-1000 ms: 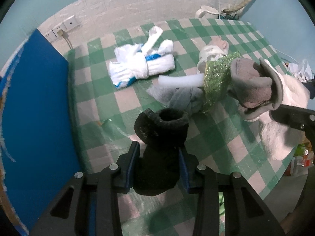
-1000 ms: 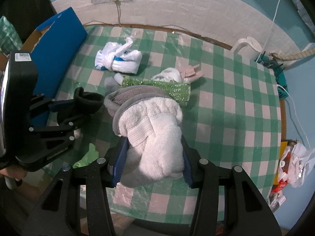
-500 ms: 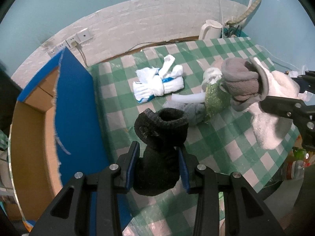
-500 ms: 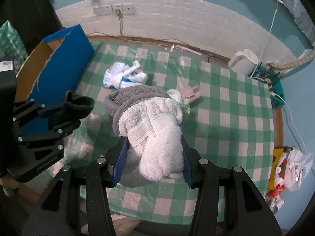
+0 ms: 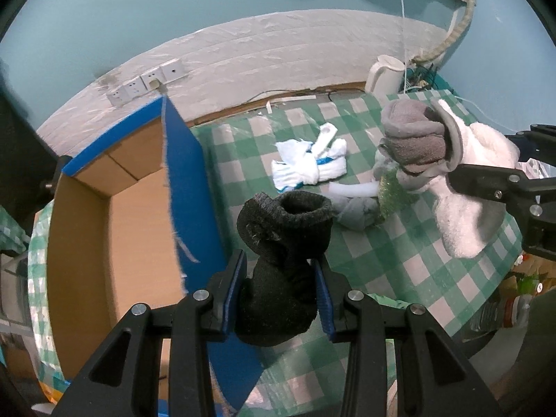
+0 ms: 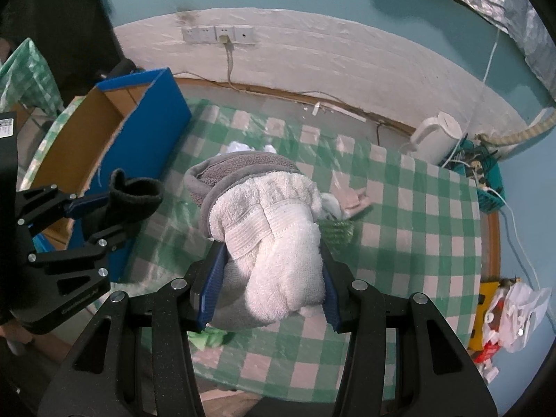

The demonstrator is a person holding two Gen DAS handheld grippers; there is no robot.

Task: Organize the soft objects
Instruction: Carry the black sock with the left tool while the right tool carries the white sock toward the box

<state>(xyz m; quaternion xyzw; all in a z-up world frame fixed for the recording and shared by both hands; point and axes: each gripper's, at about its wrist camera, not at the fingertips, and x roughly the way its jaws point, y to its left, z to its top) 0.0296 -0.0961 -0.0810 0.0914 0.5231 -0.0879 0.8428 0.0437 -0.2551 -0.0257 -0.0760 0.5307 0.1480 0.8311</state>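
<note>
Socks higher above table now

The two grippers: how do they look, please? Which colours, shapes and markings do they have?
Both are alike. The left gripper and the right gripper have matt black angular frames with triangular cut-outs and silver screws. Each finger carries a blue pad on its inner face. In the right wrist view, the left gripper's side shows small pale lettering and a white label; neither is readable. No cables or sleeves show.
</note>
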